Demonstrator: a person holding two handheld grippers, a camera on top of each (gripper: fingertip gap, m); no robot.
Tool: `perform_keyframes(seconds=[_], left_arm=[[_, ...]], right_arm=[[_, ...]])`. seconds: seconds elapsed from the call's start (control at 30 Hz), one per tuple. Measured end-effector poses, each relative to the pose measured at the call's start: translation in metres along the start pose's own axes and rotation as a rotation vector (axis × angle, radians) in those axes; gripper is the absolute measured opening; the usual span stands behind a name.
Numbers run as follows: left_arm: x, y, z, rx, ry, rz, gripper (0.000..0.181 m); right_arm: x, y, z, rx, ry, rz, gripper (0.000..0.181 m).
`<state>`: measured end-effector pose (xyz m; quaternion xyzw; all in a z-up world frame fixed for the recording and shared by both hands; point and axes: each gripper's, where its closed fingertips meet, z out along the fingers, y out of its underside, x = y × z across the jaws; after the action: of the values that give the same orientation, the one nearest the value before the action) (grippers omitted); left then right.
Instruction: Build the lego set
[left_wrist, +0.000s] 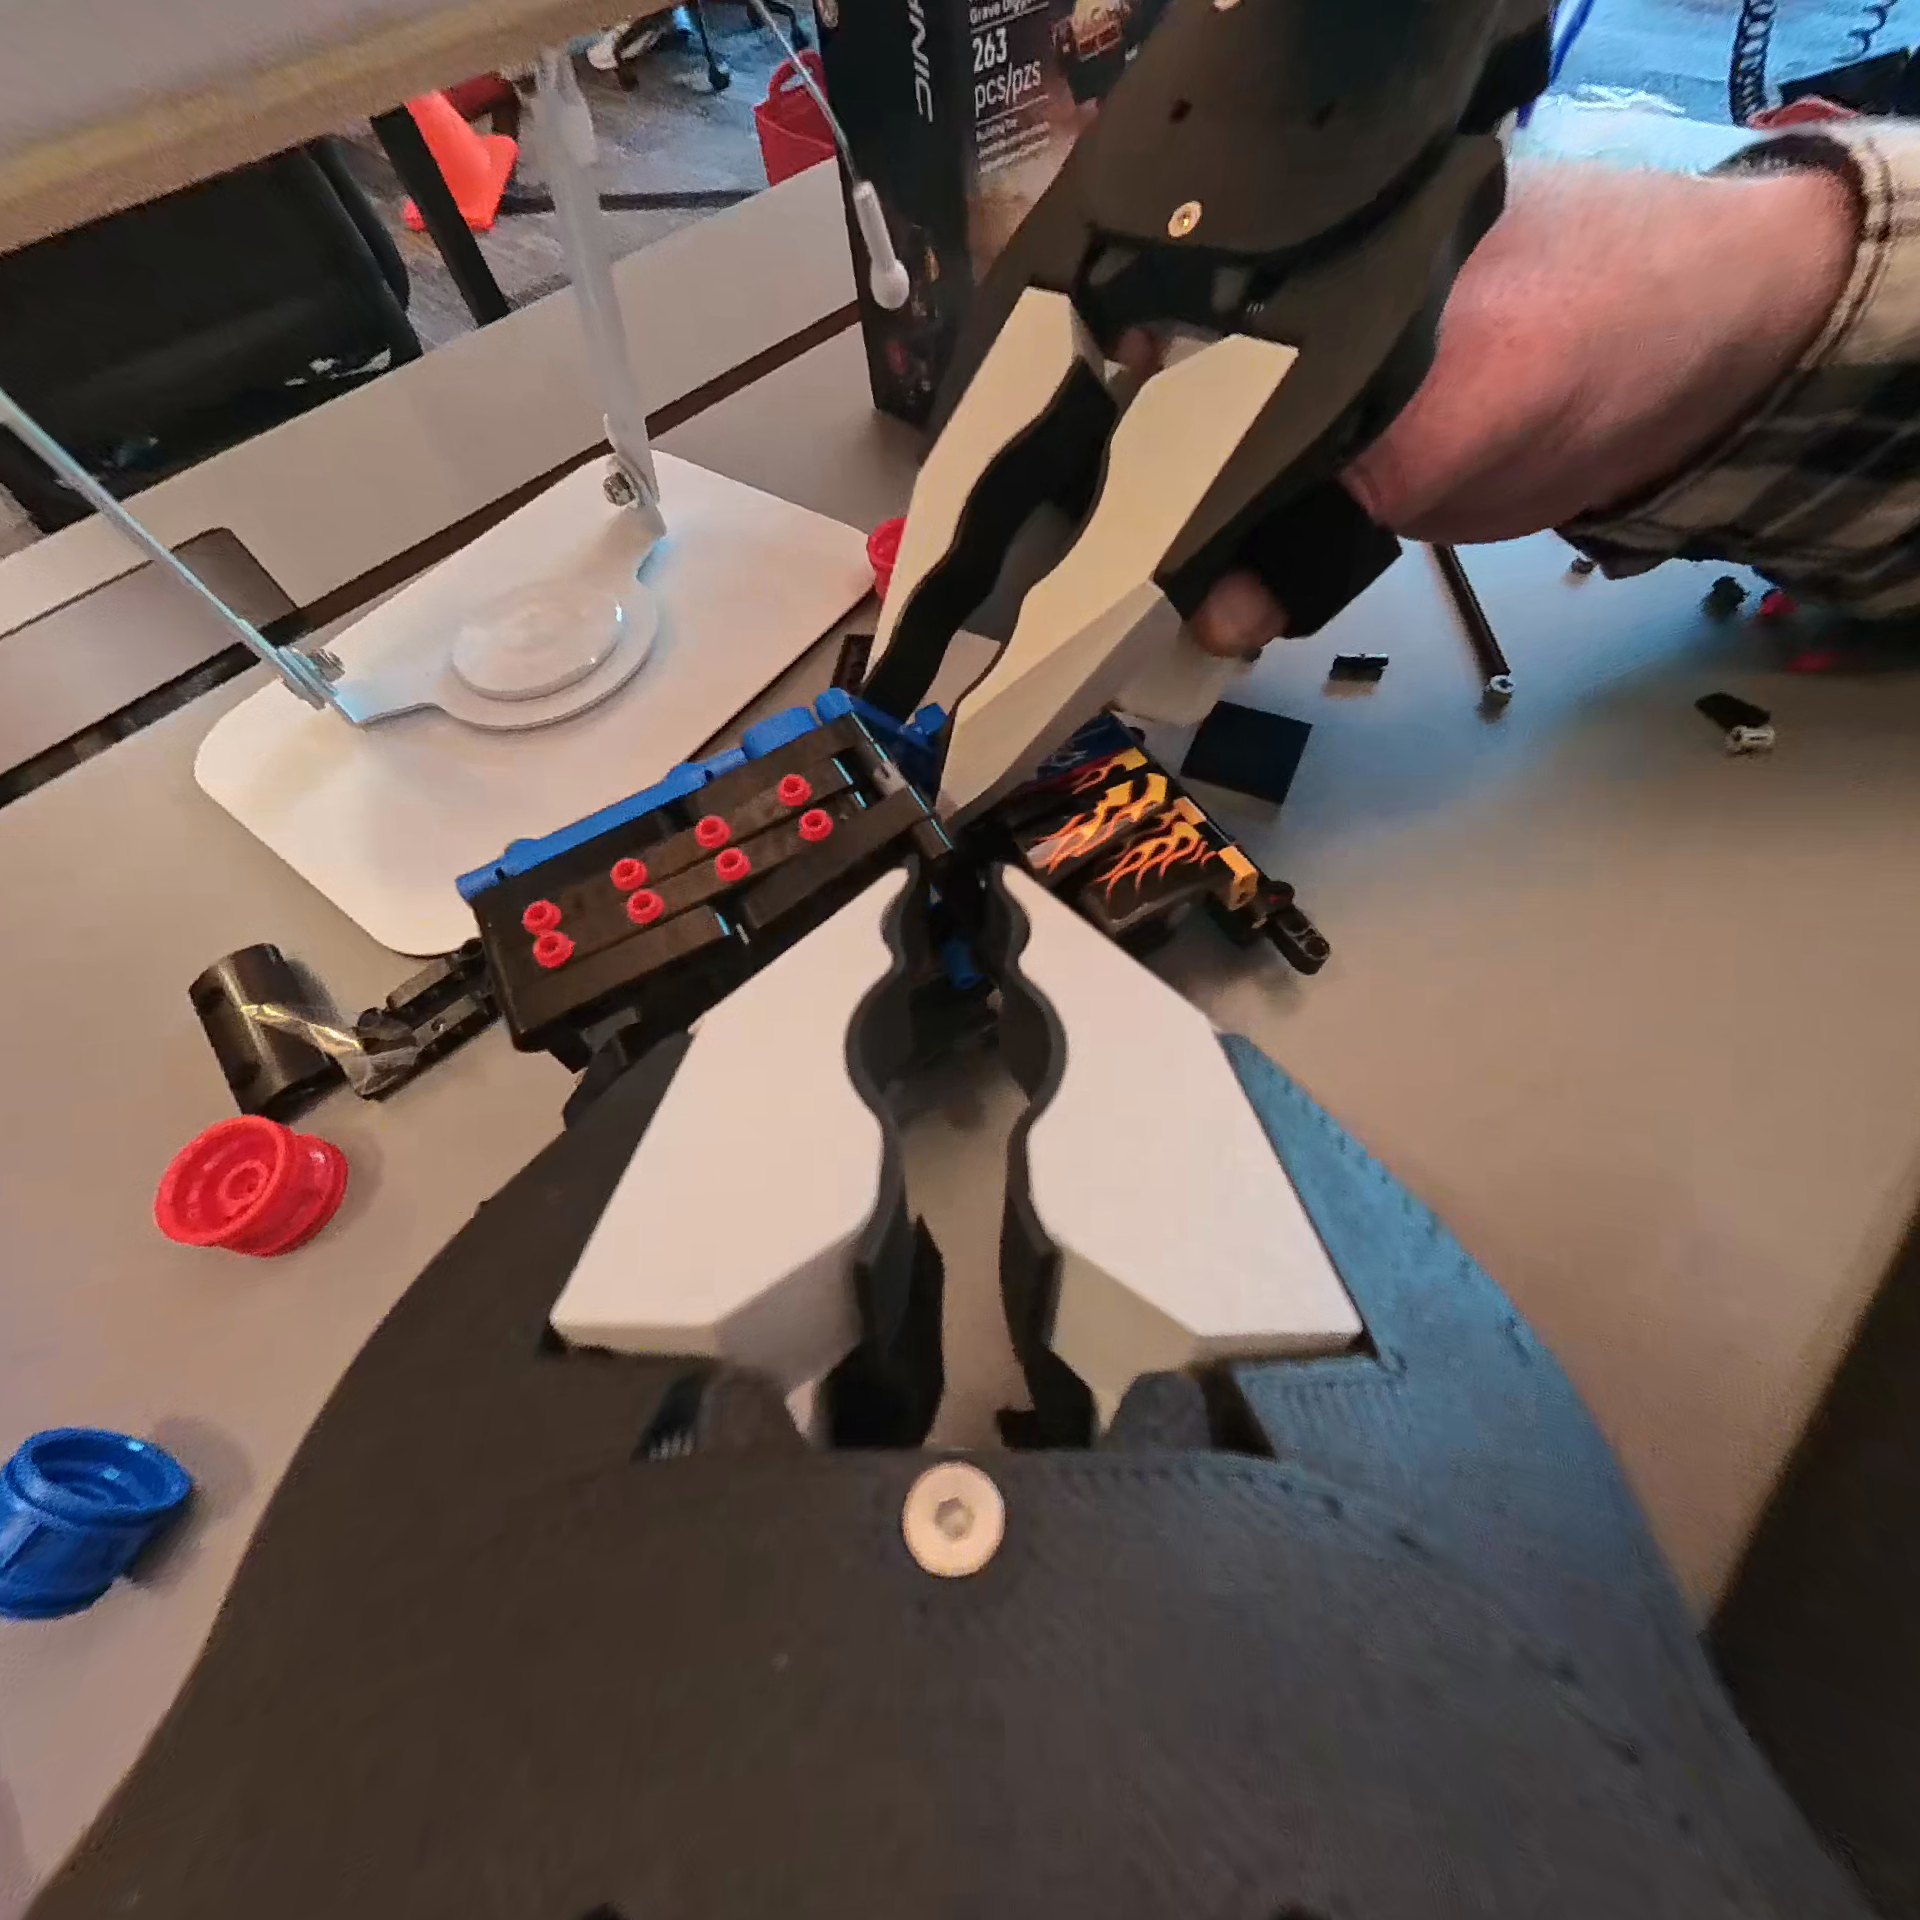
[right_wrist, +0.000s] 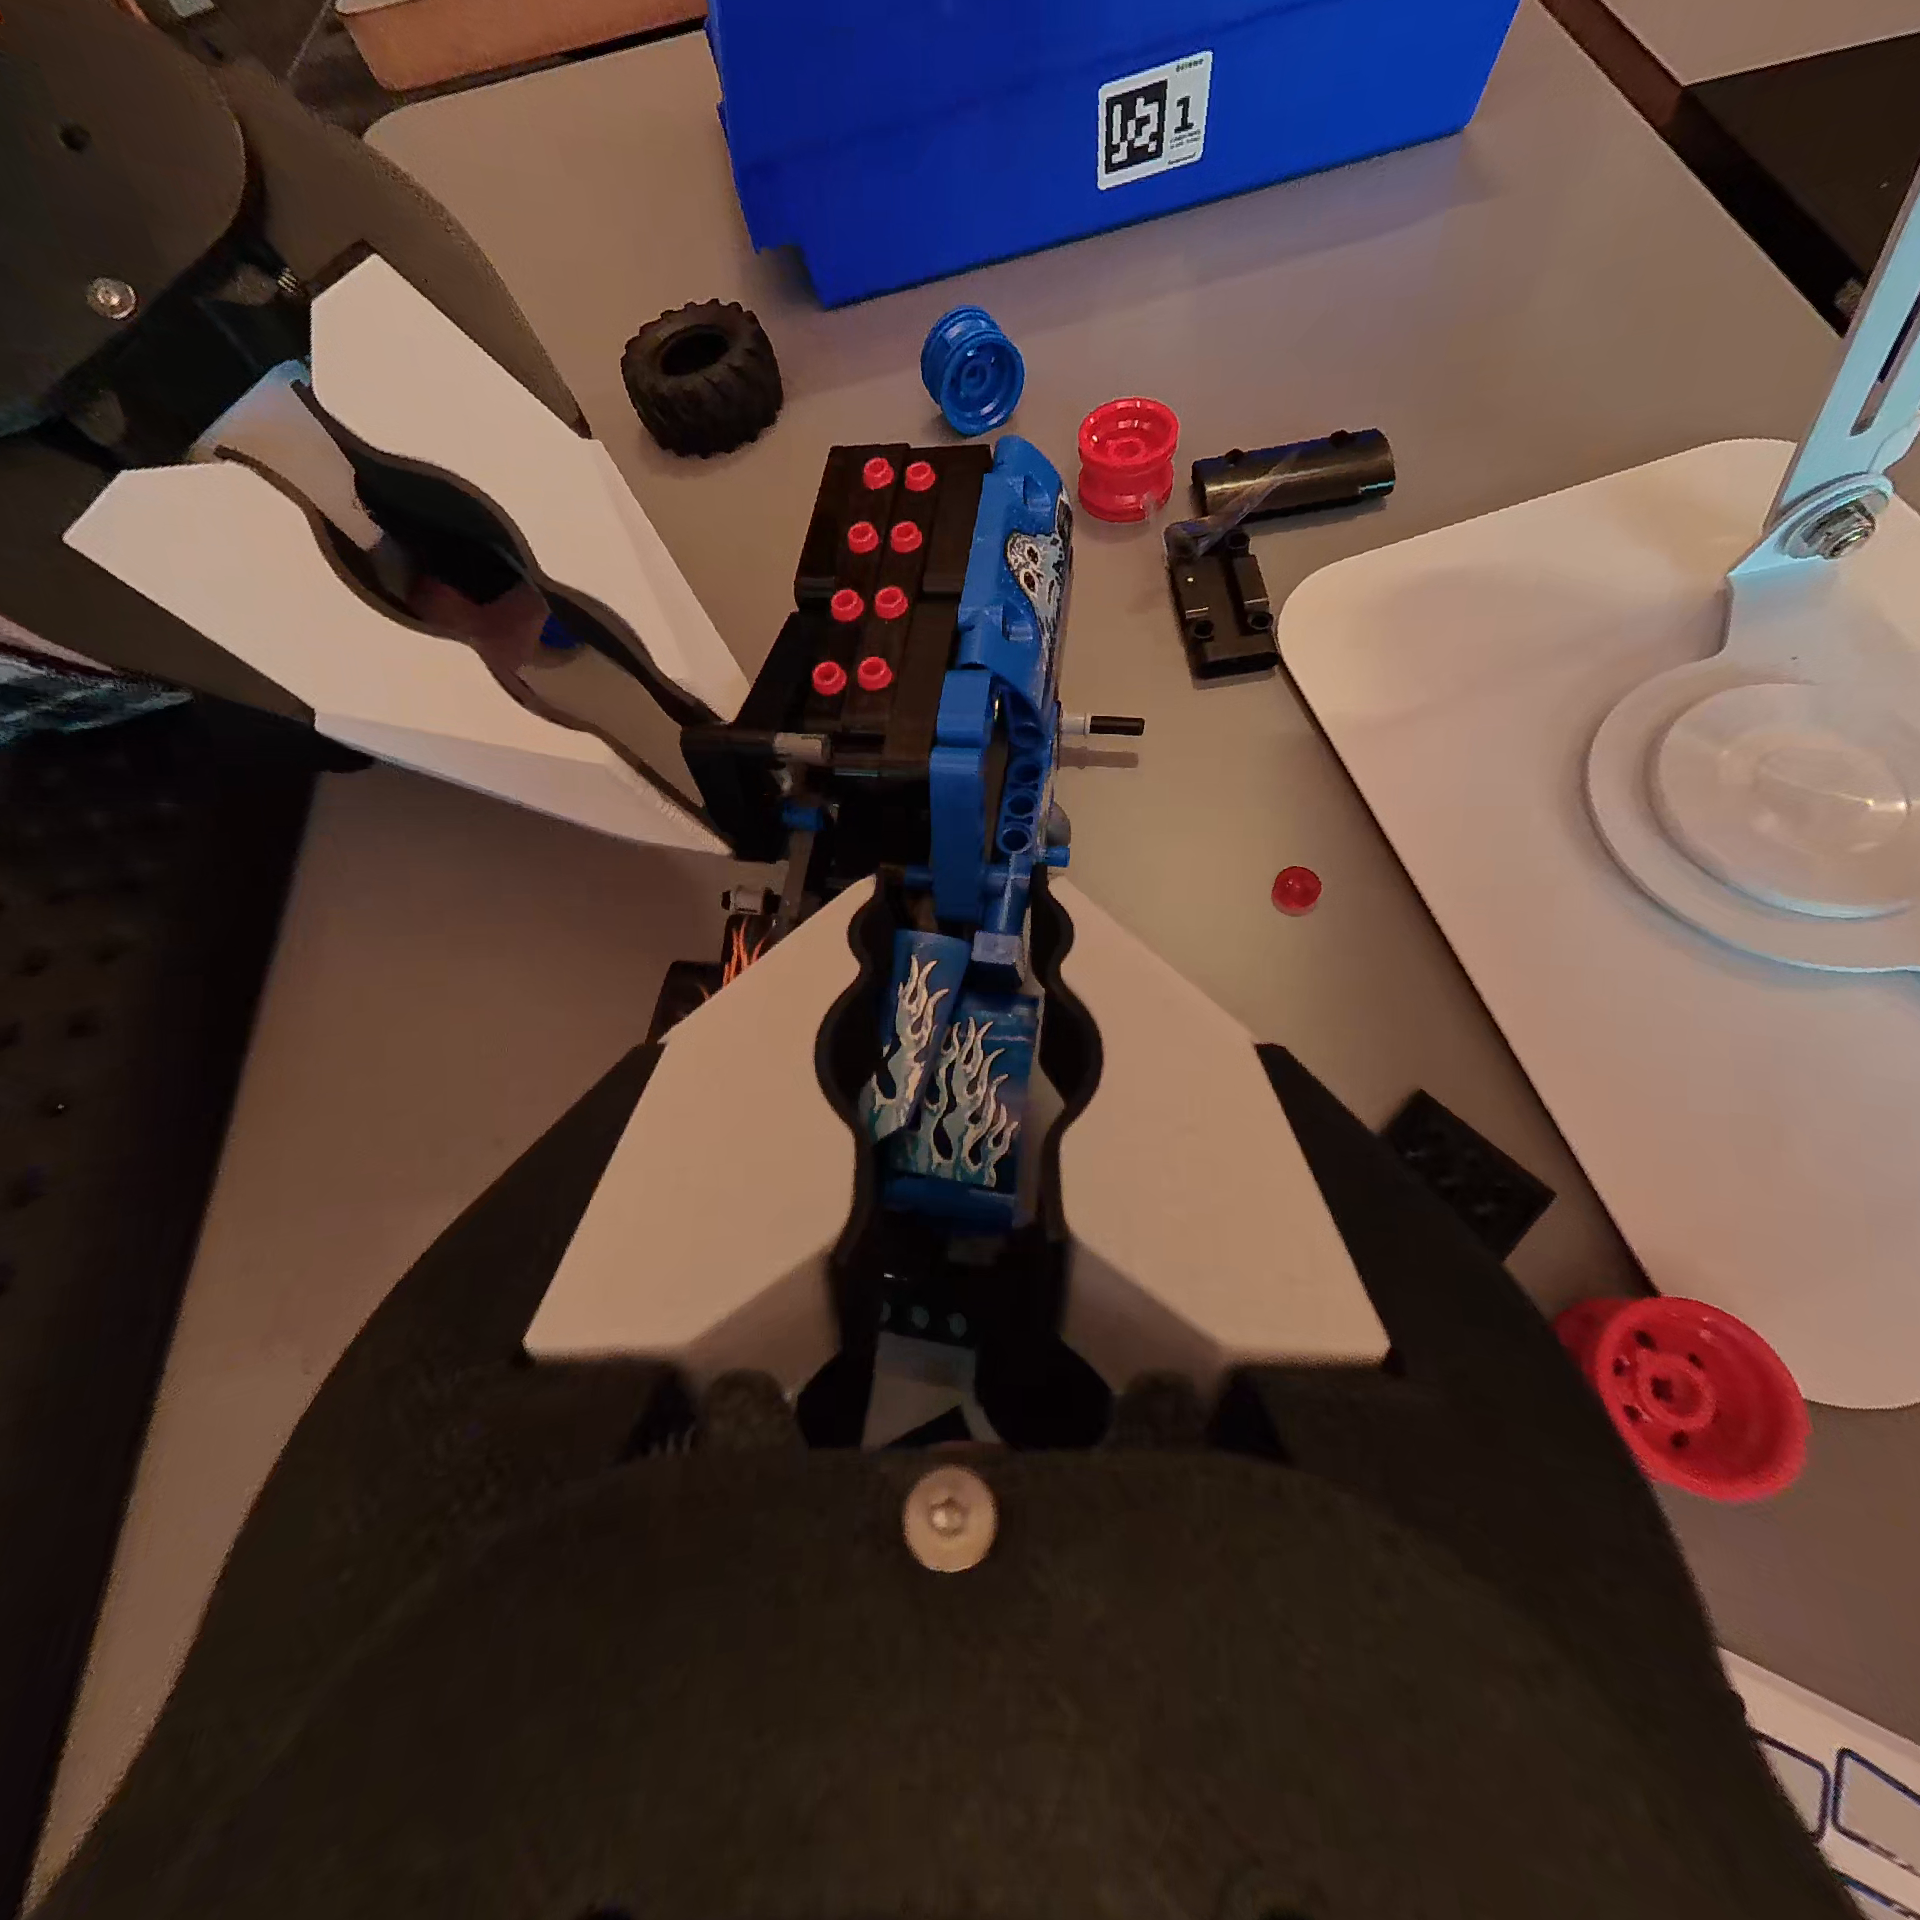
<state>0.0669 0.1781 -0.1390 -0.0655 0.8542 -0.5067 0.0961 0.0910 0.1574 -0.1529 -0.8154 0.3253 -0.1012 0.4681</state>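
The lego model (left_wrist: 707, 883) is a black block with red studs on top and a blue side panel, lying on the grey table. It also shows in the right wrist view (right_wrist: 894, 623). My left gripper (left_wrist: 956, 883) is shut on the model's black near end, by an orange-flame panel (left_wrist: 1132, 842). My right gripper (right_wrist: 956, 894) is shut on the model's blue end with the white-flame panel (right_wrist: 956, 1081). Each gripper shows in the other's view: the right one (left_wrist: 914, 727) held by a hand, the left one (right_wrist: 717, 790) at the model's side.
Loose parts lie around: red hubs (left_wrist: 249, 1184) (right_wrist: 1127, 457) (right_wrist: 1683, 1392), blue hubs (left_wrist: 83, 1517) (right_wrist: 971, 369), a black tyre (right_wrist: 701, 379), a black cylinder (right_wrist: 1299, 478), a small red stud (right_wrist: 1296, 890). A white stand base (right_wrist: 1507, 727), a blue bin (right_wrist: 1112, 135) and the set's box (left_wrist: 935, 156) stand nearby. The right tips stand about 9 cm off the small red stud (right_wrist: 1296, 890).
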Motion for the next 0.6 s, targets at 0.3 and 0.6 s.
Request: perform_keyframes(seconds=[0.3, 0.6], left_arm=[[-0.0032, 0.0047, -0.0031, -0.075, 0.001, 0.114, 0.008], [-0.0052, 0.0060, -0.0059, -0.081, 0.037, 0.138, 0.008]], right_arm=[[0.0001, 0.0000, 0.0006, 0.009, -0.006, 0.016, 0.023], [0.0001, -0.0003, 0.0014, 0.016, -0.007, 0.018, 0.024]])
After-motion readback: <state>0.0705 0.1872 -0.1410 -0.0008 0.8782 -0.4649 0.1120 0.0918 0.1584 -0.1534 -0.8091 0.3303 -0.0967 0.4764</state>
